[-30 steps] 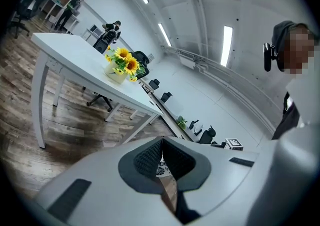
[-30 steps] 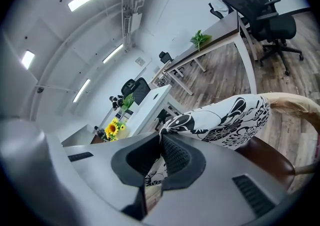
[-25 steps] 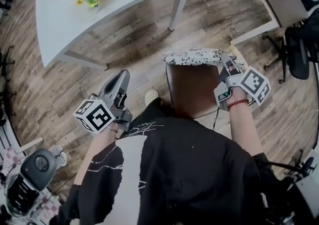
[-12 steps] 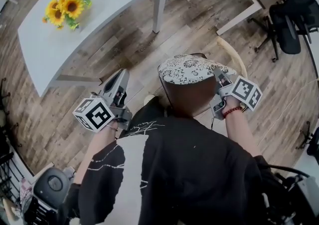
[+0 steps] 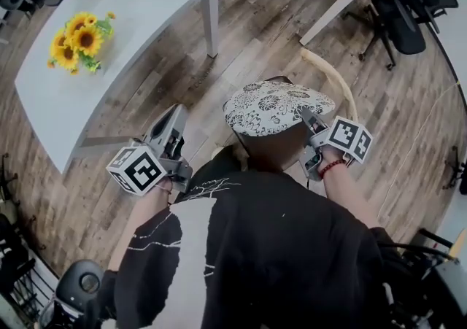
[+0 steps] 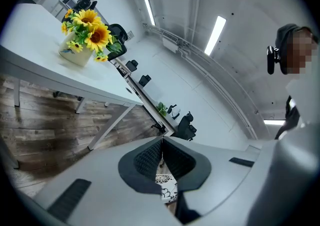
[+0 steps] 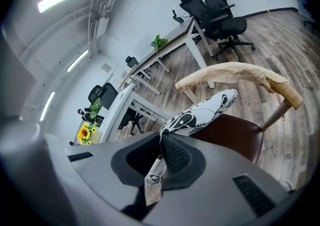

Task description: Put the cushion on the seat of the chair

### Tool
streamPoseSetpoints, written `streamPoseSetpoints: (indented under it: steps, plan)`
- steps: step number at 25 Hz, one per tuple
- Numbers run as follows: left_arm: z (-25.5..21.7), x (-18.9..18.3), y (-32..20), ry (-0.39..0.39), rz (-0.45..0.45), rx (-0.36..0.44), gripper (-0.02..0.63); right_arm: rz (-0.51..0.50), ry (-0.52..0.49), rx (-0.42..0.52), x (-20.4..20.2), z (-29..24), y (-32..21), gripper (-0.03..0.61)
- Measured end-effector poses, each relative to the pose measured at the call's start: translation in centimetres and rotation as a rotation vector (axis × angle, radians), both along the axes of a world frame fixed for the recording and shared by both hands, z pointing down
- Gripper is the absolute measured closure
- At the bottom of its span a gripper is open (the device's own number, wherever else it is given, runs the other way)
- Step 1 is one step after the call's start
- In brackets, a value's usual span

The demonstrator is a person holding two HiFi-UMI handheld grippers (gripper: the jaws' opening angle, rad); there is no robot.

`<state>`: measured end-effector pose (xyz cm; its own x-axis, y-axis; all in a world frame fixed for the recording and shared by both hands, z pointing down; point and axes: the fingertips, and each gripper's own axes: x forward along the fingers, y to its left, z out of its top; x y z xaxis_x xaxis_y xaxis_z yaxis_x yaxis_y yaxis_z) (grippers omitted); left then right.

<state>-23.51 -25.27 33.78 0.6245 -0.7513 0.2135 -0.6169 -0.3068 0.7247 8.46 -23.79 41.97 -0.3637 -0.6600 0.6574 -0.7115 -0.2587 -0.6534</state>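
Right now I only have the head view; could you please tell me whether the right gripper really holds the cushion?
Observer: Yes; the right gripper is shut on the edge of the patterned cushion.
Operator: Thank you. Does the cushion lie flat?
Observer: No; it slants upward from the jaws over the brown chair seat.
Operator: And the left gripper?
Observer: The left gripper is shut, with nothing between its pads.

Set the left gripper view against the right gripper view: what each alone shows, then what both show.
Only the left gripper view: a person at the right edge, and the left gripper shut on nothing. Only the right gripper view: the chair's wooden backrest, and the right gripper pinching the cushion. Both: the cushion's print, the sunflowers on the white table, the wood floor.
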Motion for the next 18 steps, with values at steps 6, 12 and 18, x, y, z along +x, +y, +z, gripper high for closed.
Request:
streamPoseSetpoints:
  steps: [6,12,18]
  plan:
    - [0.3,-0.3,-0.2,0.001,0.021,0.002,0.598,0.000,0.009,-0.040,-0.6,1.4,2.0,0.557]
    - [2.0,0.6,0.9,0.010,0.054,-0.048,0.597,0.033,-0.024,-0.083,-0.2,2.2,3.3,0.557]
    - [2.0,3.6,1.2,0.004,0.105,-0.055,0.598,0.041,-0.041,-0.093,0.7,2.7,4.3,0.557]
